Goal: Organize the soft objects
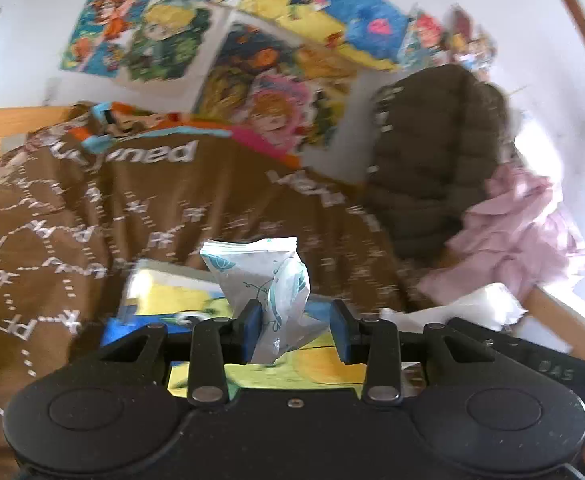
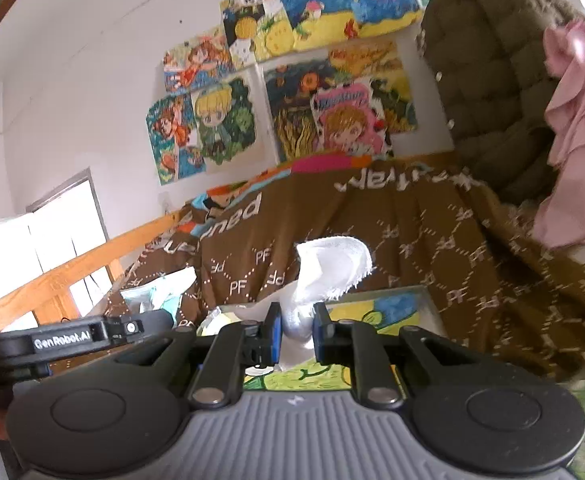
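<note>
Between the blue pads (image 1: 252, 322) of the left gripper (image 1: 297, 326), a crumpled white packet (image 1: 266, 280) printed with teal leaves, standing up out of the jaws; jaws partly apart, the left pad against the packet's lower edge, a gap toward the right pad, so cannot tell for sure whether pinched tight or only resting there. Between the pads (image 2: 275, 332) of the right gripper (image 2: 296, 334), a white cloth (image 2: 332, 266) with a frayed edge, squeezed at its narrow lower part by jaws nearly together, the wider upper part flaring up and to the right. Just below and behind both grippers, a colourful drawing board (image 1: 160, 300) in yellow, green and blue, lying flat on a brown blanket (image 1: 72, 220) patterned with white dashed lines and letters. In the right wrist view, the black body of the left gripper (image 2: 148, 324) at the left edge, packet (image 2: 160, 292) pale beside it; in the left wrist view, the white cloth (image 1: 488, 304) at the right, near a wooden rail (image 1: 564, 320). Farther back on the blanket, a dark olive quilted jacket (image 1: 432, 152) upright against the wall, and beside it a heap of pink fabric (image 1: 516, 232). Behind all, a white wall covered with bright children's paintings (image 2: 220, 120). At the left of the right wrist view, a wooden bed frame (image 2: 72, 264) and a bright window (image 2: 68, 220). Left wrist view blurred throughout.
</note>
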A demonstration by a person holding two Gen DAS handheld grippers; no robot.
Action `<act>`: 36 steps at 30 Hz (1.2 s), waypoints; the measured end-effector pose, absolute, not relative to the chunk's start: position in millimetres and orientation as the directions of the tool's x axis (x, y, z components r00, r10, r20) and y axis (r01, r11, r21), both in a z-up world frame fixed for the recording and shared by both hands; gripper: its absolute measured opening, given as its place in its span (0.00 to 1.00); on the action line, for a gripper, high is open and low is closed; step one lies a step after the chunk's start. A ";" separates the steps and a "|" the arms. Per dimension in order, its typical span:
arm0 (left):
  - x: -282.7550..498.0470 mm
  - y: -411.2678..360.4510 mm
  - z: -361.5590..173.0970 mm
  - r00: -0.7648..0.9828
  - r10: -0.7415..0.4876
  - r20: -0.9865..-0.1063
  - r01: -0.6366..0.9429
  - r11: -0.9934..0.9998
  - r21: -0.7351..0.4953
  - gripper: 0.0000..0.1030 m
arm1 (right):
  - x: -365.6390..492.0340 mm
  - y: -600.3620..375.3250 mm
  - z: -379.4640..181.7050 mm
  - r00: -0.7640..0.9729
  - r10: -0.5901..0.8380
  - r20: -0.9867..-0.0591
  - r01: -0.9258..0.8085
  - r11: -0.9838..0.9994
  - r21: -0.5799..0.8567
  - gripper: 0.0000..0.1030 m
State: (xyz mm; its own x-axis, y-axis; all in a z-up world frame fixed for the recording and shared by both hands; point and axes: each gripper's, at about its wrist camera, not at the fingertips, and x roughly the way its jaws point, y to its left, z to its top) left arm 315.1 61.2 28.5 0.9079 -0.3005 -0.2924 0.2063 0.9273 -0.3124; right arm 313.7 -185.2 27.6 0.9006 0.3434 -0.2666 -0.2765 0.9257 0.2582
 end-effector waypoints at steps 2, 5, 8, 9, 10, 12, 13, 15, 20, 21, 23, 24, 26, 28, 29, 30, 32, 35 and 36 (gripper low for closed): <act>325.4 66.2 20.0 0.910 -0.262 -0.322 0.178 0.947 -0.266 0.38 | 331.6 -179.0 20.2 0.886 0.356 -0.297 -0.276 0.920 0.280 0.18; 342.3 77.8 7.7 0.891 -0.235 -0.389 0.141 0.957 -0.254 0.38 | 354.3 -170.9 5.5 0.864 0.375 -0.336 -0.267 0.907 0.326 0.18; 356.8 95.8 -5.9 0.879 -0.230 -0.417 0.100 0.946 -0.309 0.38 | 367.0 -165.1 -7.8 0.841 0.390 -0.376 -0.262 0.900 0.349 0.18; 359.9 101.0 -10.2 0.881 -0.226 -0.416 0.090 0.943 -0.321 0.38 | 369.9 -164.3 -12.6 0.831 0.394 -0.392 -0.255 0.897 0.361 0.18; 362.8 106.6 -14.8 0.880 -0.228 -0.416 0.083 0.937 -0.340 0.38 | 372.6 -164.1 -17.6 0.822 0.399 -0.407 -0.249 0.894 0.372 0.18; 367.8 113.7 -23.0 0.876 -0.231 -0.424 0.069 0.929 -0.363 0.38 | 376.1 -165.1 -25.4 0.810 0.395 -0.434 -0.232 0.895 0.382 0.18; 370.1 115.9 -27.1 0.873 -0.231 -0.430 0.064 0.927 -0.370 0.38 | 376.8 -166.2 -28.8 0.805 0.392 -0.445 -0.222 0.895 0.387 0.18; 372.7 116.6 -33.8 0.865 -0.239 -0.440 0.063 0.924 -0.376 0.38 | 380.2 -171.1 -34.0 0.793 0.394 -0.465 -0.201 0.889 0.411 0.18; 379.7 110.6 -43.9 0.838 -0.277 -0.469 0.091 0.920 -0.381 0.38 | 386.4 -176.0 -42.2 0.770 0.396 -0.500 -0.176 0.885 0.430 0.20; 380.3 108.8 -45.9 0.832 -0.285 -0.476 0.095 0.918 -0.385 0.38 | 387.1 -175.1 -42.6 0.766 0.396 -0.506 -0.175 0.886 0.428 0.20; 381.6 104.5 -49.2 0.821 -0.295 -0.489 0.103 0.919 -0.381 0.38 | 387.8 -173.4 -44.4 0.759 0.399 -0.515 -0.176 0.887 0.427 0.22; 381.6 102.4 -50.8 0.817 -0.297 -0.495 0.109 0.921 -0.373 0.38 | 387.6 -173.0 -45.3 0.756 0.399 -0.519 -0.176 0.887 0.426 0.23; 382.2 98.8 -53.1 0.808 -0.298 -0.509 0.113 0.925 -0.362 0.38 | 388.0 -172.7 -46.3 0.753 0.397 -0.525 -0.173 0.889 0.423 0.25; 383.2 96.5 -55.9 0.797 -0.304 -0.522 0.114 0.925 -0.363 0.38 | 389.3 -172.8 -47.1 0.748 0.391 -0.536 -0.165 0.892 0.421 0.27; 384.0 95.3 -57.2 0.789 -0.306 -0.532 0.115 0.925 -0.362 0.38 | 389.2 -173.2 -47.4 0.746 0.389 -0.541 -0.160 0.893 0.422 0.28; 384.4 94.0 -58.4 0.784 -0.305 -0.540 0.114 0.927 -0.358 0.38 | 389.5 -173.6 -47.6 0.744 0.387 -0.545 -0.156 0.893 0.422 0.29; 385.0 92.3 -59.6 0.778 -0.304 -0.549 0.116 0.930 -0.350 0.39 | 390.1 -174.1 -47.5 0.742 0.380 -0.552 -0.149 0.897 0.417 0.32; 385.1 91.0 -58.6 0.777 -0.298 -0.555 0.114 0.933 -0.341 0.41 | 390.0 -175.2 -45.8 0.741 0.371 -0.560 -0.141 0.901 0.410 0.42; 384.8 91.2 -57.9 0.776 -0.299 -0.555 0.112 0.932 -0.345 0.42 | 389.9 -176.4 -45.2 0.740 0.371 -0.561 -0.140 0.901 0.410 0.48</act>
